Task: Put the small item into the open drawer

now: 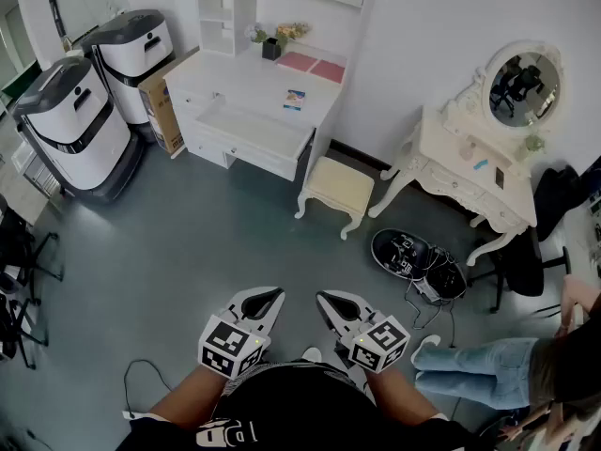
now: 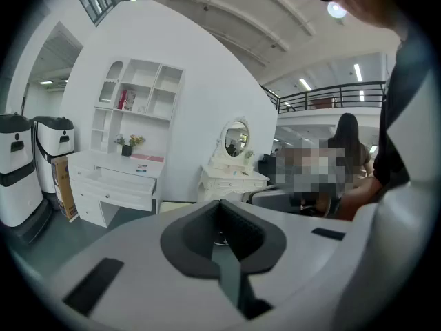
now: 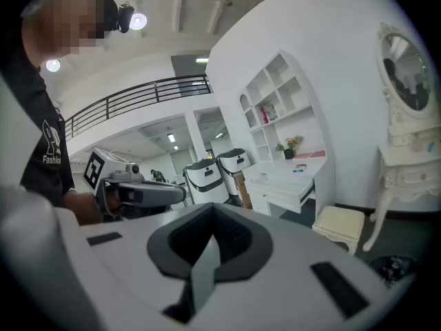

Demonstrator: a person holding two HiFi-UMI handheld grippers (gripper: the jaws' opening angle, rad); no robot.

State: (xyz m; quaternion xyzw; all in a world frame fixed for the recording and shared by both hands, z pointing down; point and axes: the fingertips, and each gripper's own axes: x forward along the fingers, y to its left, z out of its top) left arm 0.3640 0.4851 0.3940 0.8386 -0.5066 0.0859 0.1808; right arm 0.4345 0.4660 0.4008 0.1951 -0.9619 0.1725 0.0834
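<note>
A white desk (image 1: 315,87) stands far across the room with its drawer (image 1: 252,130) pulled open. A small blue-and-white item (image 1: 294,100) lies on the desktop behind the drawer. In the head view both grippers are held low near my body, far from the desk. My left gripper (image 1: 267,301) and right gripper (image 1: 331,304) are shut with nothing between the jaws. The left gripper view shows the closed left gripper (image 2: 226,257) pointing toward the drawer (image 2: 120,185). The right gripper view shows the closed right gripper (image 3: 204,264), with the drawer (image 3: 286,188) and the item (image 3: 299,169) beyond.
A cream stool (image 1: 338,188) stands beside the desk. A white vanity with an oval mirror (image 1: 474,167) is at the right. Two white machines (image 1: 70,125) stand at the left. Black gear with cables (image 1: 413,256) lies on the floor. A seated person's legs (image 1: 470,369) are at the right.
</note>
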